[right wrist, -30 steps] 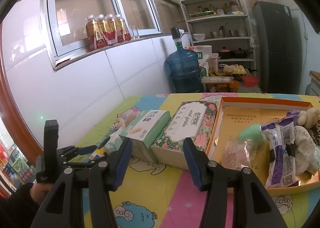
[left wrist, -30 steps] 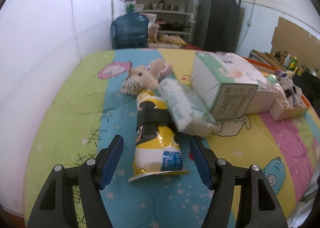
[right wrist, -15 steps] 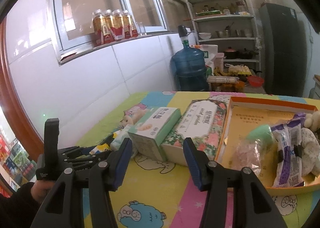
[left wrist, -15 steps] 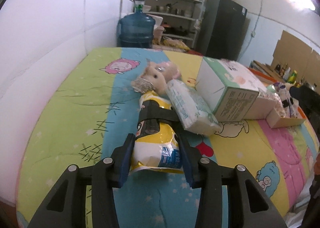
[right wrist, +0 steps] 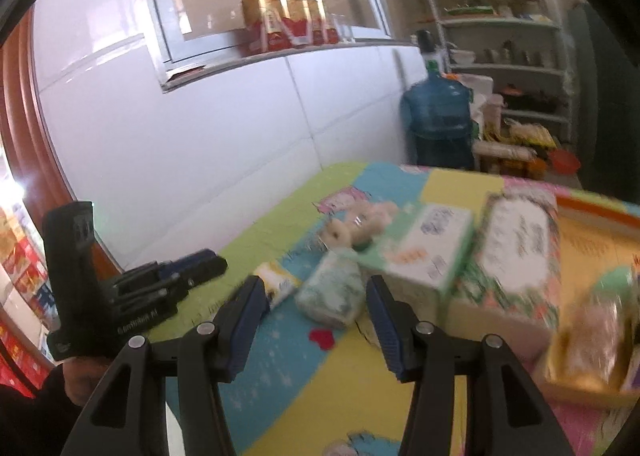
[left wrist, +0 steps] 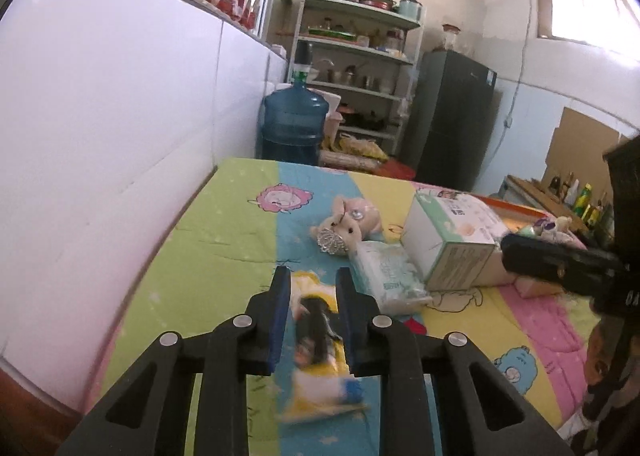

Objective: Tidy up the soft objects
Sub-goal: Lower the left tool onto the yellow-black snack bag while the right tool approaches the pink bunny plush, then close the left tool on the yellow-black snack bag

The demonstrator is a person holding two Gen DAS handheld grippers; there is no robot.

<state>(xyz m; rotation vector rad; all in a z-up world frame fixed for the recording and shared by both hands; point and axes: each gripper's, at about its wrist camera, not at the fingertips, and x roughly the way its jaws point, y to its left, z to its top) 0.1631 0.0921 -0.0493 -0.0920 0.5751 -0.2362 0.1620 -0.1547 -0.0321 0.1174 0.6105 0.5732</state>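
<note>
My left gripper is shut on a yellow and white snack packet, which lies along the colourful quilt between the blue pads. Beyond it lie a soft tissue pack and a pink plush toy. My right gripper is open and empty, pointing at the tissue pack, with the plush toy behind it. The packet's end shows beside the right gripper's left finger.
A green tissue box and a floral tissue box stand on the quilt. An orange tray of soft items lies at right. A white wall runs along the left. A blue water jug and shelves stand behind.
My left gripper closed on the snack packet and tilted up with it. My right gripper swung left and closer, now facing the tissue pack.
</note>
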